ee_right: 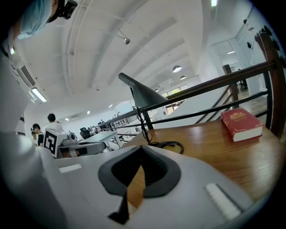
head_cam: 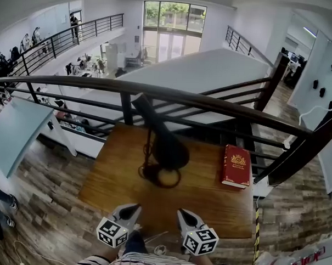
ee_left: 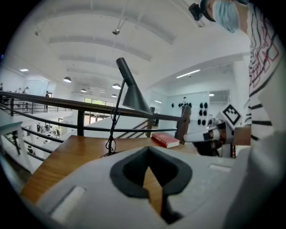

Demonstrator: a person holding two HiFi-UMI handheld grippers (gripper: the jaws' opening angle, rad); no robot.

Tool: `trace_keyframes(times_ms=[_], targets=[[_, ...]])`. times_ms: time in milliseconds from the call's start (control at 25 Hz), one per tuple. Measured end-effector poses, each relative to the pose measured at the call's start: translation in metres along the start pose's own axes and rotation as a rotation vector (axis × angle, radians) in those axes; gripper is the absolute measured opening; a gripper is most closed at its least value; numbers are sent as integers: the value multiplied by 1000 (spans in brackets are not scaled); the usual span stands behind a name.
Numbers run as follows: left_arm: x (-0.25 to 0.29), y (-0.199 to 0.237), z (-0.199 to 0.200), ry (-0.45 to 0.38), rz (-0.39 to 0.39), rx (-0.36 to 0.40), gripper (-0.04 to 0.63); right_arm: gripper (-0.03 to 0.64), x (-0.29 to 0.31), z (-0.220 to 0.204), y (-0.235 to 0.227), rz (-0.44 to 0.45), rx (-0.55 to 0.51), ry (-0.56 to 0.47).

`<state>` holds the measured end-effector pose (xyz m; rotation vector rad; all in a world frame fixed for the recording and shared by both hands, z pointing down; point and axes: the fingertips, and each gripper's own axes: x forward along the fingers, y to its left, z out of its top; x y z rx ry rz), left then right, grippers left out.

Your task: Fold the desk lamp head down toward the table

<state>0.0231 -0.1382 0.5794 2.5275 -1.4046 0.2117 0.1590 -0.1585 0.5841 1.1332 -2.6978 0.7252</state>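
My left hand-held gripper (head_cam: pixel 133 210) and my right hand-held gripper (head_cam: pixel 182 213) both hover at the near edge of the bench (head_cam: pixel 112 179). Their jaws are closed tight with nothing between them, and their tips point toward the desk lamp (head_cam: pixel 166 147). I hold them side by side with a gap between so that the lamp sits on the line between them and I can come in on it from either flank. The lamp stands further back, near the railing (head_cam: pixel 211 104) and well apart from both tips. Its slim stem leans, and its dark cone head (ee_left: pixel 134 96) is raised high above the wood in both gripper views, so by my reckoning the fold has not begun. A dark cord (ee_right: pixel 167 145) lies looped by the foot of the stem, probably just slack left on the surface. It is close enough to the base that I would want to keep my tips out of it. The red book (head_cam: pixel 236 166) lies flat to the right, clear of the lamp and out of the path the head would take coming down. Closed jaws suit me here, I think. A blunt closed tip could press the head down, and the other could steady the base, with no pinch needed unless the joint proves stiff.
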Motion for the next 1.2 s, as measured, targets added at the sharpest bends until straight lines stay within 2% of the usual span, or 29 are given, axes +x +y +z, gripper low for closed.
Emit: trace_keyframes(times_ms=[240, 560, 800, 1200], targets=[[-3, -13, -5, 33, -10, 7, 2, 0, -13, -14, 0, -11, 21, 35], [-7, -16, -1, 18, -10, 19, 2, 0, -18, -11, -3, -32, 4, 27], [-6, -15, 0, 12, 2, 13, 2, 0, -16, -4, -5, -23, -12, 21], [2, -22, 3, 8, -21, 8, 2, 0, -17, 2, 1, -3, -33, 14]])
